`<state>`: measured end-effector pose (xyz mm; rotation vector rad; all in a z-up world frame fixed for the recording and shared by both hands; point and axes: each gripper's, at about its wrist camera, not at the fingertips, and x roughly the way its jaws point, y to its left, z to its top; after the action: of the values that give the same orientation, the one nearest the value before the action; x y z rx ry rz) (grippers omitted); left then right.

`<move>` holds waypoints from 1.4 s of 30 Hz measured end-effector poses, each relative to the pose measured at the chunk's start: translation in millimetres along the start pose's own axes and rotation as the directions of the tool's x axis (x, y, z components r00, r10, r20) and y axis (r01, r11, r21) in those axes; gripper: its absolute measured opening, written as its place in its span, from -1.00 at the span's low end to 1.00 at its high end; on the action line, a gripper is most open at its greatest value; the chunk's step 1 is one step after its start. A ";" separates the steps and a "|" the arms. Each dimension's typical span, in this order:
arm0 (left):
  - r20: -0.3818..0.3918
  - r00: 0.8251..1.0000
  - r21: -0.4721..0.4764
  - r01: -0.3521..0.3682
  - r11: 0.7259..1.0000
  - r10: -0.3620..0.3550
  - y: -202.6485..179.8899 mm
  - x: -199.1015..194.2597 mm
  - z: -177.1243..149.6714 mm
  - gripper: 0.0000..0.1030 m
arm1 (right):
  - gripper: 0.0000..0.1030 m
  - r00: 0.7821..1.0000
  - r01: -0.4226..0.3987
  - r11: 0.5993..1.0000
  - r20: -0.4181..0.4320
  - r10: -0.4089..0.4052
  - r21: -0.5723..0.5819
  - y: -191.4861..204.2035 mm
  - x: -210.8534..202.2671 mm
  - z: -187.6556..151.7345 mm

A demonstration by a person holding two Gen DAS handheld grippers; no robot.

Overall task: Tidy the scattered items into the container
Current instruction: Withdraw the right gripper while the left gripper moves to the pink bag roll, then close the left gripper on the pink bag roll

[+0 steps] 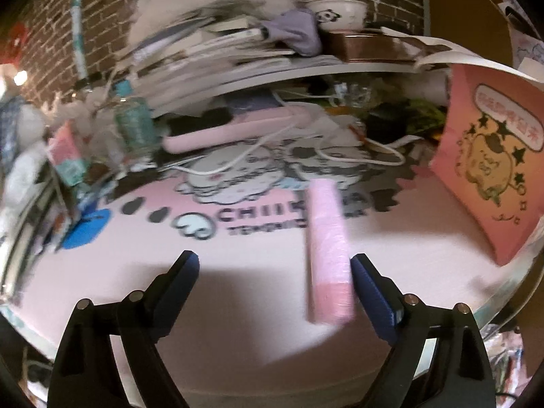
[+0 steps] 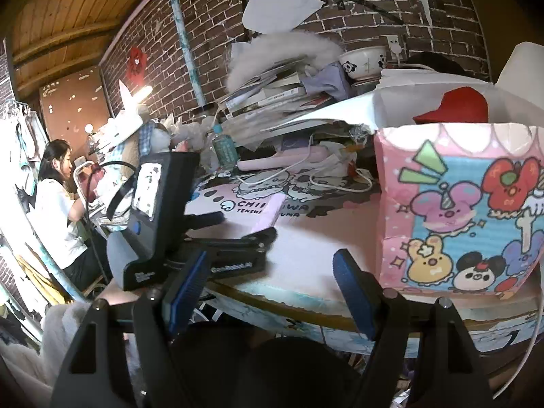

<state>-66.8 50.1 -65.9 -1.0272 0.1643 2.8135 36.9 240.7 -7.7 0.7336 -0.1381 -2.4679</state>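
A long pink box [image 1: 328, 251] lies on the pink desk mat [image 1: 238, 292], its near end just inside the right finger of my left gripper [image 1: 274, 265], which is open around it. The same box shows in the right wrist view [image 2: 270, 212], in front of the left gripper body [image 2: 163, 217]. The container is a pink cartoon paper bag [image 1: 489, 176] standing at the mat's right; in the right wrist view [image 2: 459, 210] a red item [image 2: 455, 105] shows in its open top. My right gripper [image 2: 270, 268] is open and empty, at the desk's front edge.
Behind the mat lie a pink flat device [image 1: 231, 129] with white cables [image 1: 340, 156], a green bottle [image 1: 132, 122], and a shelf [image 1: 306, 68] stacked with books, cloth and a panda bowl [image 1: 340, 13]. Clutter lines the left edge. A person [image 2: 61, 197] sits far left.
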 end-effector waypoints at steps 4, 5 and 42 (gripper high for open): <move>-0.007 0.997 -0.030 0.071 0.997 -0.072 10.8 -0.2 -1.7 0.11 | 0.42 1.000 -0.006 1.000 -0.002 0.006 -0.001 2.3 0.4 0.2; -0.005 0.998 -0.024 0.069 0.997 -0.069 9.8 -0.2 -1.6 0.10 | 0.42 1.000 -0.010 1.000 -0.003 0.010 0.000 2.7 0.6 0.1; -0.014 0.958 0.153 0.286 0.946 -0.288 -11.1 1.7 5.6 -0.67 | 0.42 1.000 -0.028 0.999 -0.003 0.028 0.016 3.0 9.8 2.3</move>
<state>-69.7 62.0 -63.3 -0.9215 0.2085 2.4995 30.3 232.7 -9.6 0.7373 -0.1658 -2.4416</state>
